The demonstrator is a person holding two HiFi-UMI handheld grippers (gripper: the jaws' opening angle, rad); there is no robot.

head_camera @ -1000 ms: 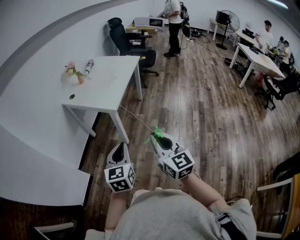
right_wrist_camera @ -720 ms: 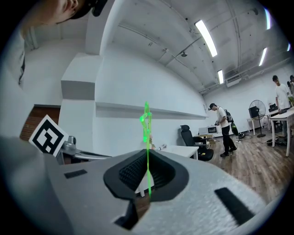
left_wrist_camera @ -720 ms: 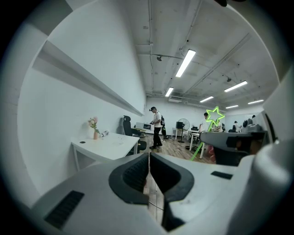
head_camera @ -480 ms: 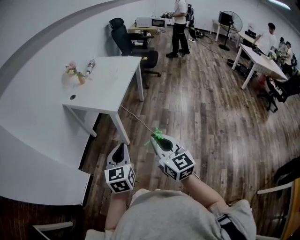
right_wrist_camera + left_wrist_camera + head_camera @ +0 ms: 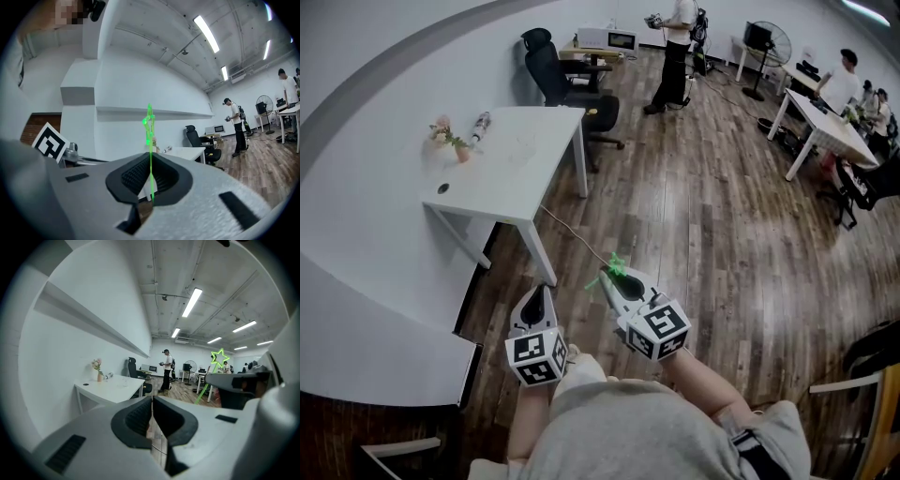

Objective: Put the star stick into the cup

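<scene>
A thin green star stick [image 5: 614,266] stands up out of my right gripper [image 5: 612,278], which is shut on its stem. In the right gripper view the stick [image 5: 149,126] rises straight between the ribbed pads. From the left gripper view its star [image 5: 218,356] shows at the right. My left gripper [image 5: 540,292] hangs beside the right one over the wood floor, its jaws together [image 5: 153,399] with nothing in them. A small clear cup [image 5: 124,381] stands on the white table [image 5: 528,184] ahead, well beyond both grippers.
On the table are a small vase of flowers [image 5: 450,141] and a lying bottle [image 5: 479,125]. A black office chair [image 5: 551,73] sits behind it. A person [image 5: 678,49] stands at the back. Desks with seated people [image 5: 828,122] are at the right. A cable [image 5: 572,234] crosses the floor.
The standing person at the back has moved farther away to the right. Both grippers have kept their places, the stick still in the right one.
</scene>
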